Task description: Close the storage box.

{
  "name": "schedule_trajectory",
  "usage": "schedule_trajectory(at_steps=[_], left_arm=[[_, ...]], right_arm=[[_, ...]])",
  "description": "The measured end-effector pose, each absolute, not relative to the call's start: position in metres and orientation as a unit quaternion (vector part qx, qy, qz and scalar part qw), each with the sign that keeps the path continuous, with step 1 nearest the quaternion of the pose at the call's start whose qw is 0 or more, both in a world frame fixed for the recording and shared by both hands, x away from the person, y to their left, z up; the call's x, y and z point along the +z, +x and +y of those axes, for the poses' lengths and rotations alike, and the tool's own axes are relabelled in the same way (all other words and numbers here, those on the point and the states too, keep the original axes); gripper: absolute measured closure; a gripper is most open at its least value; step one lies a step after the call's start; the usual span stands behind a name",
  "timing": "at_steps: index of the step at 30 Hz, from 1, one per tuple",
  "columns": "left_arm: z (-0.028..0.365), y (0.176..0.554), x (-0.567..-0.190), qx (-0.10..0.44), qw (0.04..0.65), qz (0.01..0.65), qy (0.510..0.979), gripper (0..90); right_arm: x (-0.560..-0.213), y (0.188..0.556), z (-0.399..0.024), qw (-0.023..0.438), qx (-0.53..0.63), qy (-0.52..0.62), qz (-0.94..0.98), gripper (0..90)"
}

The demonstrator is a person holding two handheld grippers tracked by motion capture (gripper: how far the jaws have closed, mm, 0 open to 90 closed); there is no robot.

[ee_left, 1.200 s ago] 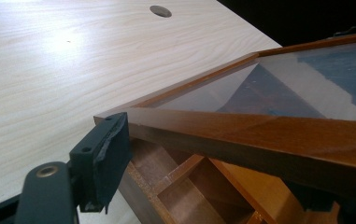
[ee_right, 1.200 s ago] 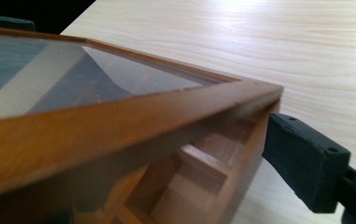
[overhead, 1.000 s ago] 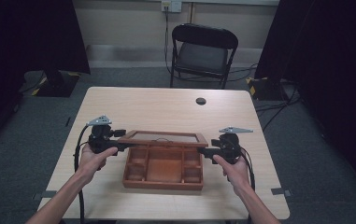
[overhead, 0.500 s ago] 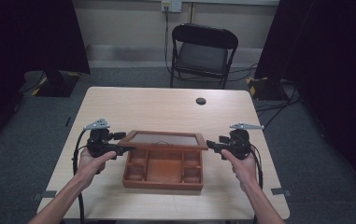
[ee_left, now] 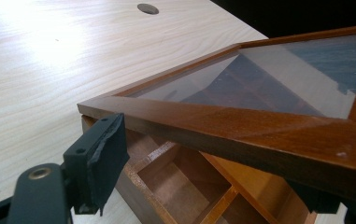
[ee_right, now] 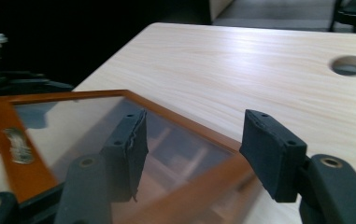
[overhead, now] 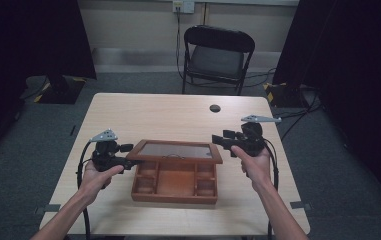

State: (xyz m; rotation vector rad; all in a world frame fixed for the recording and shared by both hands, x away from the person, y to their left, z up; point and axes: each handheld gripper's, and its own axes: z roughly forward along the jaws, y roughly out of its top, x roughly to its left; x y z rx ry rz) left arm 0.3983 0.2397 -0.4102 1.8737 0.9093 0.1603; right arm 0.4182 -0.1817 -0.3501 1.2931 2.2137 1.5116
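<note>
I see a pale wood-grain table [overhead: 143, 115] with a smooth, slightly sheeny top, and on it a reddish-brown wooden box [overhead: 175, 186] whose lid [ee_left: 241, 126] is a satin-varnished frame around a glossy, reflective clear pane. A small brass-coloured metal plate [ee_right: 17, 145] sits on the lid frame. The pads [ee_right: 131, 144] on my right gripper look like matt black rubber, rough at the edges.
</note>
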Motion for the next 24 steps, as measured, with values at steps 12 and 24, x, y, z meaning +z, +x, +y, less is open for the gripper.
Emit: schedule_trajectory(at_steps=[12, 24], left_arm=[[0.239, 0.397, -0.412, 0.062, 0.494, 0.38, 0.78, 20.0], [0.239, 0.395, -0.417, 0.059, 0.487, 0.376, 0.786, 20.1]], right_arm=[[-0.327, 0.411, -0.124, 0.012, 0.52, 0.332, 0.787, 56.9], [-0.331, 0.401, -0.088, -0.037, 0.495, 0.277, 0.823, 77.5]])
